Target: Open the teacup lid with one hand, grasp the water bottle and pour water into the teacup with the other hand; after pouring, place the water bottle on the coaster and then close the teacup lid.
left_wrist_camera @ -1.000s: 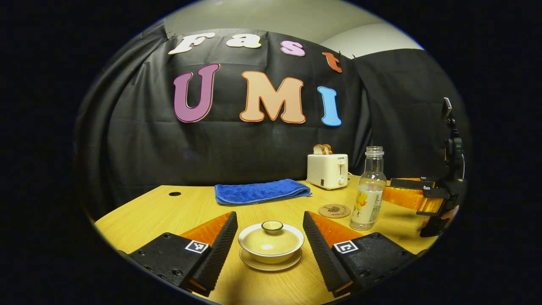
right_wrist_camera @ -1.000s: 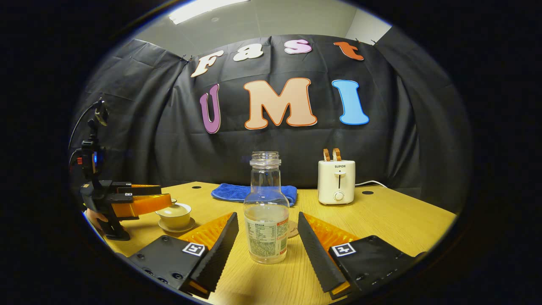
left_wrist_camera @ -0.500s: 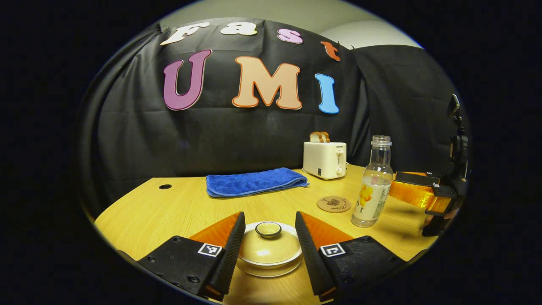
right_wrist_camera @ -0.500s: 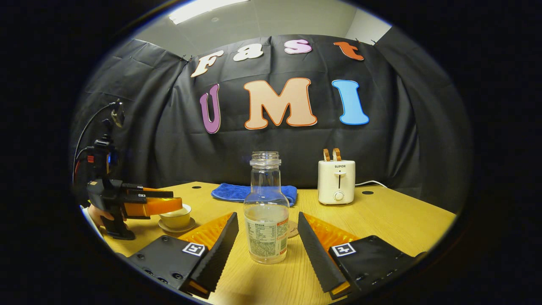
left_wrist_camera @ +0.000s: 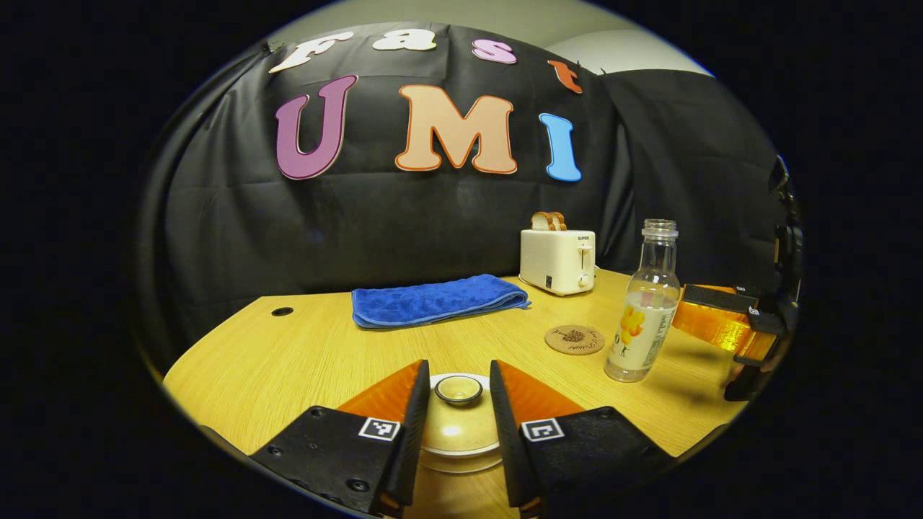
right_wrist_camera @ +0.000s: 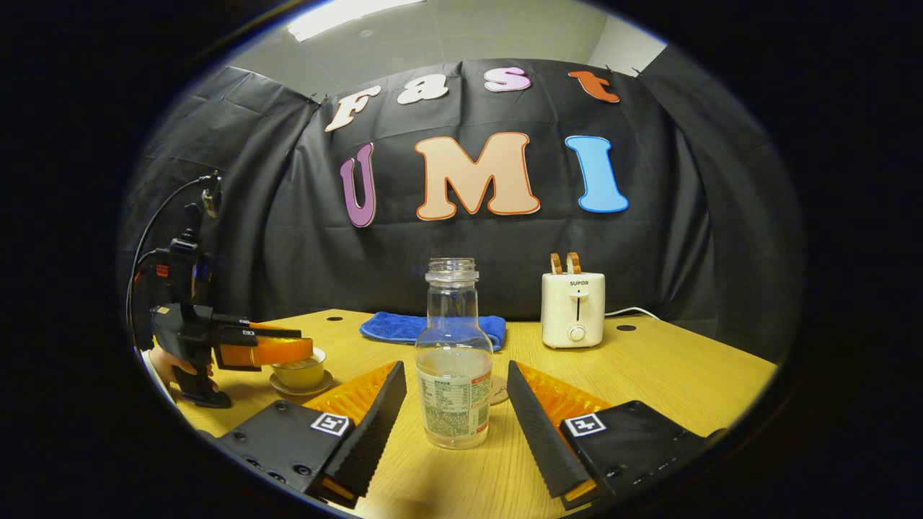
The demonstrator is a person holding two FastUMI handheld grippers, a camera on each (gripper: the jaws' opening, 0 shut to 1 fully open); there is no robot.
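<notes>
The teacup (left_wrist_camera: pixel 459 432) sits on its saucer at the near edge of the wooden table (left_wrist_camera: pixel 303 353), and everything else is placed from it. In the left gripper view the left gripper (left_wrist_camera: pixel 457 393) is down over the cup, its two fingers close on either side of the lid's knob (left_wrist_camera: pixel 458 389); the gap is narrow, but whether the pads actually press the knob cannot be told. The cream lid (left_wrist_camera: pixel 461 425) lies on the cup. Beyond the teacup and to its right lies the round cork coaster (left_wrist_camera: pixel 575 339), bare, and just right of that stands the water bottle (left_wrist_camera: pixel 644 303), upright, uncapped and partly filled. Further back from the teacup a folded blue towel (left_wrist_camera: pixel 436 300) lies flat, with a white toaster (left_wrist_camera: pixel 557 252) holding bread slices to the towel's right. In the right gripper view the right gripper (right_wrist_camera: pixel 456 404) has its fingers wide apart on either side of the bottle, not touching it; the bottle stands between them on the table. In that same view the teacup is far off to the left, under the orange fingers of the left gripper, which a hand (right_wrist_camera: pixel 171 369) holds by its black grip.
</notes>
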